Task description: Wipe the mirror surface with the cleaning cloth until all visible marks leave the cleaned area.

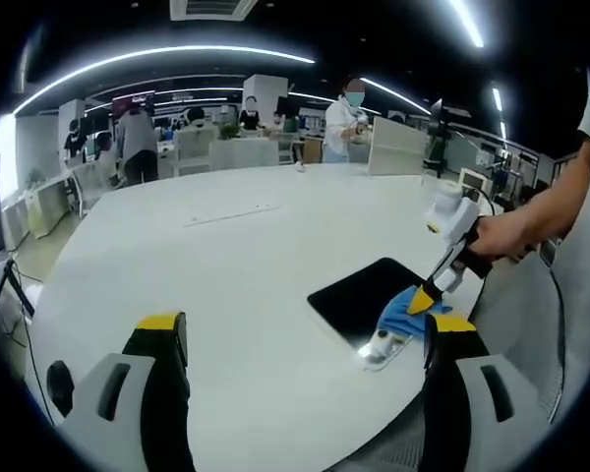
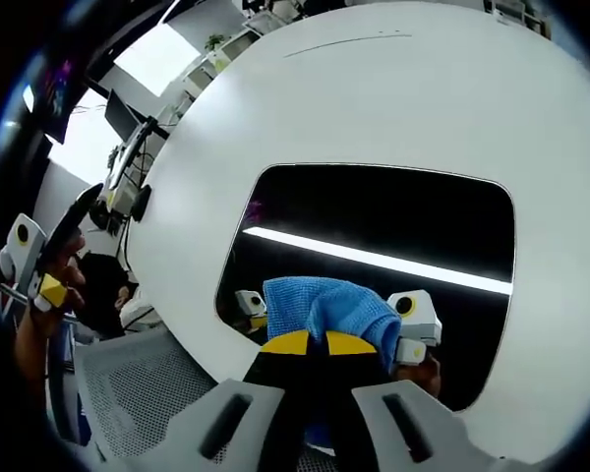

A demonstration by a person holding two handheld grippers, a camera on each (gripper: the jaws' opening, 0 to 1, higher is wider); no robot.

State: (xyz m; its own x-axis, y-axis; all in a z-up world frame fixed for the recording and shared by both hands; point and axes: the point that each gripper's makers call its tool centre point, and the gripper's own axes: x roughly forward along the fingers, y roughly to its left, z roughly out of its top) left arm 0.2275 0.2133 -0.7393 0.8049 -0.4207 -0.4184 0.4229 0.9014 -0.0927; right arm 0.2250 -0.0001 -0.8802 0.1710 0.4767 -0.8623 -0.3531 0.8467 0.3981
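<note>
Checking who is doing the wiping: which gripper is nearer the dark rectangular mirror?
Right. The right gripper presses the blue cleaning cloth onto the dark rectangular mirror. The left gripper hangs open over bare white table, off the mirror's side.

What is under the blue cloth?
The blue cloth, clamped in the right gripper, is pressed on the dark mirror lying on the white table. Any marks beneath the cloth are covered.

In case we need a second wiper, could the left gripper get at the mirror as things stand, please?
Probably yes. The left gripper is open and holds nothing, and bare table lies between it and the mirror. Only the near corner is taken, where the right gripper presses the cloth.
</note>
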